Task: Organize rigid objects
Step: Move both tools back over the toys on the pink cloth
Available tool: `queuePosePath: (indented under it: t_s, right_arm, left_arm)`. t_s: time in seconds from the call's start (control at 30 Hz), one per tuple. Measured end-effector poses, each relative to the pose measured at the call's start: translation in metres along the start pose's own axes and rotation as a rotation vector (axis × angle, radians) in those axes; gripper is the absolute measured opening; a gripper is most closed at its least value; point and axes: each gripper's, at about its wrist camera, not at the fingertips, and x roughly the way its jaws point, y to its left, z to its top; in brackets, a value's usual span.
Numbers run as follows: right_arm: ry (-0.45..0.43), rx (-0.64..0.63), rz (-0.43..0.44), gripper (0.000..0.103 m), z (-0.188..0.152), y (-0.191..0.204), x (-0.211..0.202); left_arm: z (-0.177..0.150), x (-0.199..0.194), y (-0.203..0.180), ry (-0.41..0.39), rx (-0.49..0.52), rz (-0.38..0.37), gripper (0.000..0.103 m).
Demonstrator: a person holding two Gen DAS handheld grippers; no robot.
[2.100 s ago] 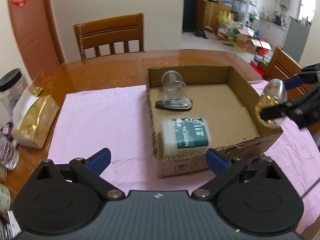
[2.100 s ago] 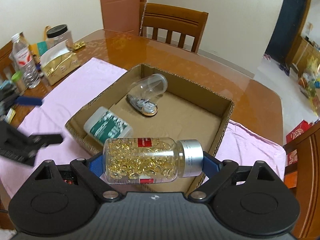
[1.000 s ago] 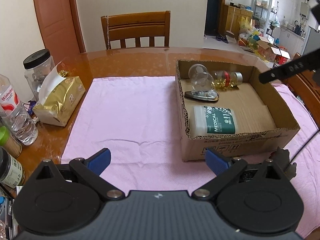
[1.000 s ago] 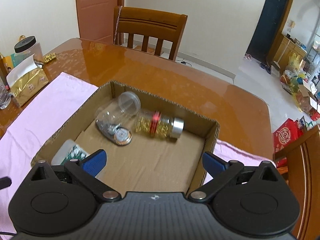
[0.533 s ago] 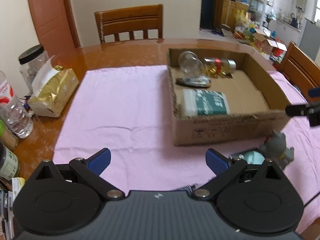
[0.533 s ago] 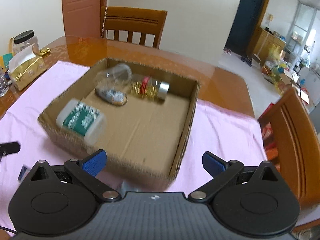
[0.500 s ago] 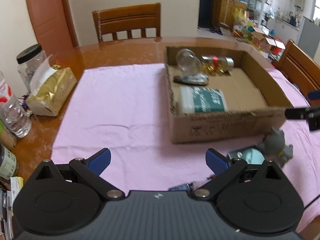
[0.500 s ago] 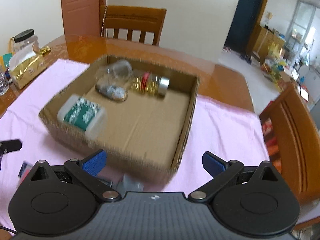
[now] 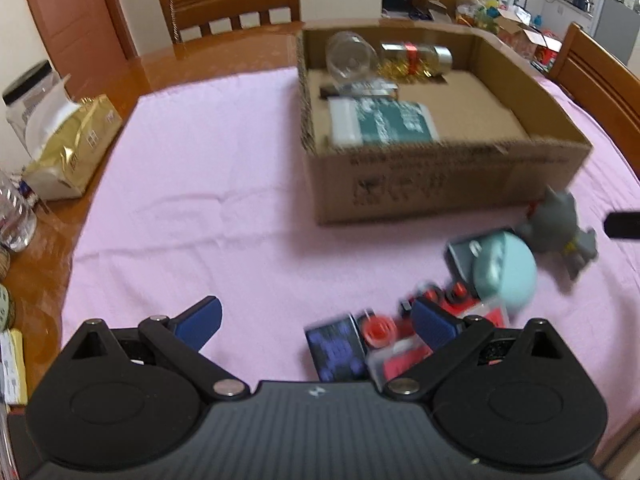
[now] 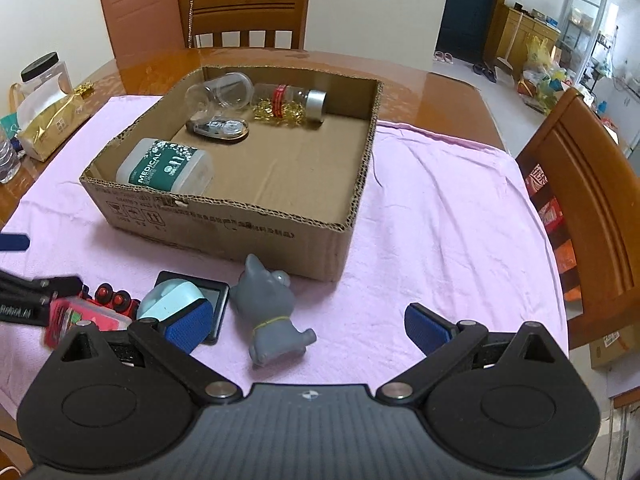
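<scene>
Open cardboard box (image 10: 224,216) on the pink cloth (image 10: 448,208), toward the far edge of the tabletop (image 10: 420,88). Inside, along the far wall: clear plastic jar (image 10: 220,94) on its side, just beside a capsule bottle (image 10: 290,104) with silver cap, also lying down. Tape measure (image 10: 218,128) flat in front of the jar. White bottle marked MEDICAL (image 10: 166,166) lying in the near left corner of the box.

Outside the box, close to its near wall: grey cat figurine (image 10: 270,312) on the cloth, apart from the cardboard. Left of it, a pale blue round thing on a dark square case (image 10: 188,300), then red toy pieces (image 10: 110,298) and a pink-red packet (image 10: 68,316), partly blurred.

Right gripper (image 10: 308,322) wide open, empty, blue pads (image 10: 426,330) spread either side of the figurine, whether touching it cannot be told. Left gripper (image 9: 316,322) likewise wide open and holding nothing, low over the near edge of the cloth, its right pad in front of the red pieces; contact unclear.

Gold tissue pack (image 10: 48,122) and black-lidded jar (image 10: 42,72) at the left edge of the tabletop.
</scene>
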Motion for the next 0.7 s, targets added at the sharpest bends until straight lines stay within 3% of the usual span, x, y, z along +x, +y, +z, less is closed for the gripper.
queuePosePath:
  t_s: [0.27,0.7]
  right_arm:
    - [0.023,0.014,0.03,0.103,-0.011,-0.004,0.005]
    - [0.038,-0.037,0.078,0.103,-0.03,-0.004,-0.001]
  left_arm:
    - [-0.027,-0.003,-0.008,0.06,0.004,-0.016,0.1]
    - [-0.045,0.014,-0.007,0.062,-0.066,0.056,0.103]
